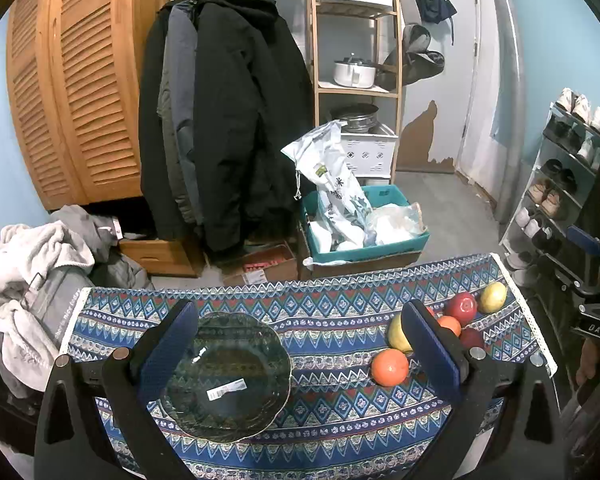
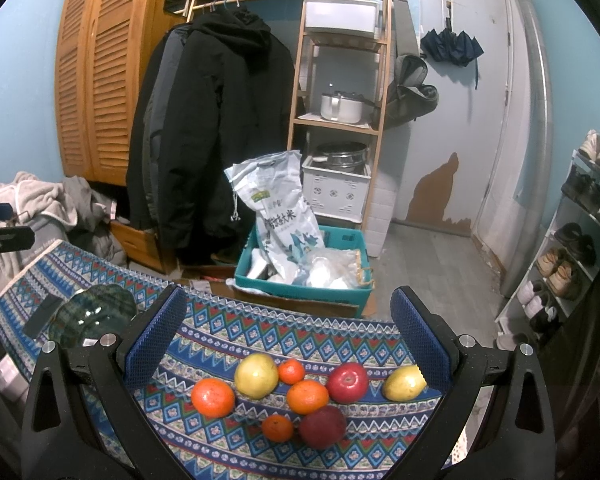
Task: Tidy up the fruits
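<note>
While no fruit is yet lifted, left wrist view: left gripper [image 1: 296,344] spread and empty above the table [image 1: 332,412], dark glass plate [image 1: 230,376] under its left finger, fruits [image 1: 440,330] by the right finger; patterned cloth [image 1: 340,316] beneath, hanging coats [image 1: 224,120] and a shelf rack [image 1: 356,60] ahead. Right wrist view: right gripper [image 2: 286,340] spread, empty, the fruits lying loose between and just ahead of its fingers, plate far to its left. Advice: straddle the near orange [image 2: 213,397] squarely, close gently so neighbours do not roll, then carry it plateward.

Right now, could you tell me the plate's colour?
Dark green glass plate, clearest in the left wrist view.
</note>
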Demonstrator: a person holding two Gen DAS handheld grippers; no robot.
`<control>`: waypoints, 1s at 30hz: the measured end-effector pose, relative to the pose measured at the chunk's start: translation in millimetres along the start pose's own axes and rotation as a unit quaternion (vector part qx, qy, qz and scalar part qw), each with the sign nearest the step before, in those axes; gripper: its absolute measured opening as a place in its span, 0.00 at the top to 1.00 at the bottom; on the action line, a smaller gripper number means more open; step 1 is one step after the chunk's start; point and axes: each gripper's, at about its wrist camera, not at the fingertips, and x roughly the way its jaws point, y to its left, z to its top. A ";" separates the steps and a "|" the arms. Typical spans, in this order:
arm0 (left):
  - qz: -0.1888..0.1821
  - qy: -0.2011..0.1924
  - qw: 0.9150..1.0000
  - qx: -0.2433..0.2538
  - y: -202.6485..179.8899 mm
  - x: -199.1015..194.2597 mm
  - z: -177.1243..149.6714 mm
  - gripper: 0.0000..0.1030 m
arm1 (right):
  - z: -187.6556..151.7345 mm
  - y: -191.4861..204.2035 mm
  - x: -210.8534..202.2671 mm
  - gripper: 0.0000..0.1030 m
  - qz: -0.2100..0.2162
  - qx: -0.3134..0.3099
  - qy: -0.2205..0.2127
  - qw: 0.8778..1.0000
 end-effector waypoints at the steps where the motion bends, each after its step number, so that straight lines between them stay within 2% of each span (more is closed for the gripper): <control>1: -0.001 0.001 1.000 -0.001 0.1 0.1 0.2 0.01 | 0.4 -0.4 -0.6 0.03 0.000 0.000 0.000 1.000; 30: -0.006 0.001 1.000 0.005 -3.0 -0.8 3.1 0.01 | -0.3 -14.3 -1.8 0.03 -0.007 0.010 0.002 1.000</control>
